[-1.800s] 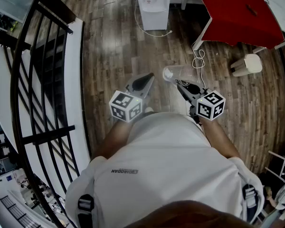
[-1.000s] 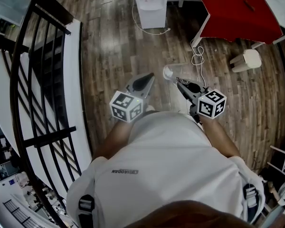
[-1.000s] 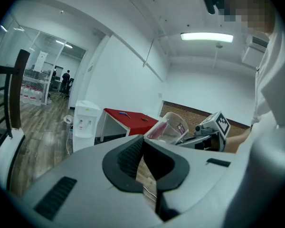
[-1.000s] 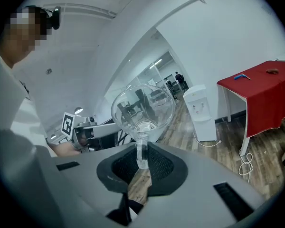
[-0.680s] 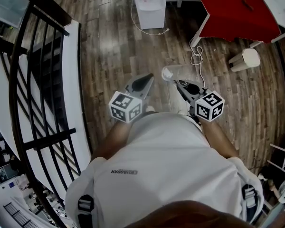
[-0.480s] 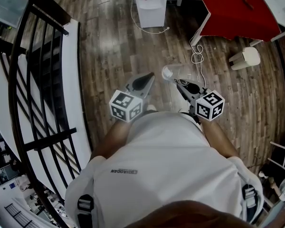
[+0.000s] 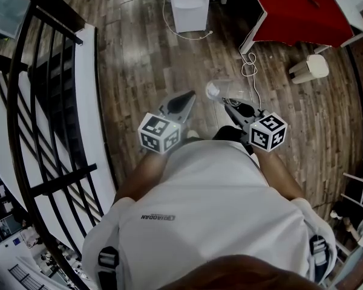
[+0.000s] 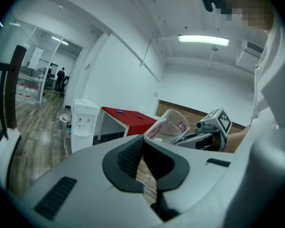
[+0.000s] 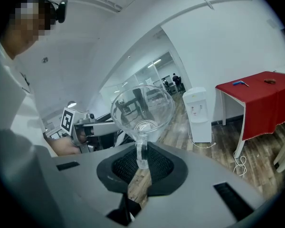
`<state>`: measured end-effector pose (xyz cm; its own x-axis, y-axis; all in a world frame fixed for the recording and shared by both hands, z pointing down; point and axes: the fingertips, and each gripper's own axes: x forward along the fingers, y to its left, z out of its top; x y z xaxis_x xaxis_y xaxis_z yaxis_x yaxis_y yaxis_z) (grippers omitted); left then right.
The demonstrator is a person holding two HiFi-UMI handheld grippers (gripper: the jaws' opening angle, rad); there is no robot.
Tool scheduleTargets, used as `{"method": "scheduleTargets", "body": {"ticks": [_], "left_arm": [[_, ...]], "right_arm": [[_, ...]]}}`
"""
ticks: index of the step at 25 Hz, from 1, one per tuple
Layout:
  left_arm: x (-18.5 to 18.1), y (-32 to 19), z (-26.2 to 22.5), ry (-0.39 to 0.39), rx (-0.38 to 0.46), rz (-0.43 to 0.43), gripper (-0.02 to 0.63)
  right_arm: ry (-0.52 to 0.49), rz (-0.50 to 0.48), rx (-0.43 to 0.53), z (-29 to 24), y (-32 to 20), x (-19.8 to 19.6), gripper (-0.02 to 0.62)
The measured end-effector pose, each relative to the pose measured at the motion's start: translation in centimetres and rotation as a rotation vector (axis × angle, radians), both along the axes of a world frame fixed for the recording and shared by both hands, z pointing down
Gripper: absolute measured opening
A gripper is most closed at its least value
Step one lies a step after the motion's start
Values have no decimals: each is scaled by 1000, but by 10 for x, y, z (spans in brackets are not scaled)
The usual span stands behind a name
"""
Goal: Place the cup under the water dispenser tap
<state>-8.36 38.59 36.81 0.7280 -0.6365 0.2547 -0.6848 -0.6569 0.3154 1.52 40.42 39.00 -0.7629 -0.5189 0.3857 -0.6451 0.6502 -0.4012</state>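
Cup (image 9: 141, 109): clear, wide-mouthed, seemingly empty, tilted off upright. Held off the floor (image 7: 139, 59) by the right tool (image 9: 141, 148), jaws narrowed onto a thin clear part at its side. Left tool (image 8: 143, 144): closed, empty. Status: picked up, not delivered. Water dispenser (image 7: 187, 2) stands well ahead; the approach and setting down under its tap remain.

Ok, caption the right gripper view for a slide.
Right tool pinching a clear cup by its handle, white water dispenser and red table ahead.
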Motion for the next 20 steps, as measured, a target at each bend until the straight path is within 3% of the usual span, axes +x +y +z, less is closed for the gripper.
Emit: {"method": "scheduleTargets", "body": {"ticks": [13,20], "left_arm": [[9,-2,20,6,-70,-1,-5],[13,-34,14,11,-63,-54,-5]], "right_arm": [[-1,17,-28,13,-9,8,46],[-1,-36,-13,7,-50,11,46]]}}
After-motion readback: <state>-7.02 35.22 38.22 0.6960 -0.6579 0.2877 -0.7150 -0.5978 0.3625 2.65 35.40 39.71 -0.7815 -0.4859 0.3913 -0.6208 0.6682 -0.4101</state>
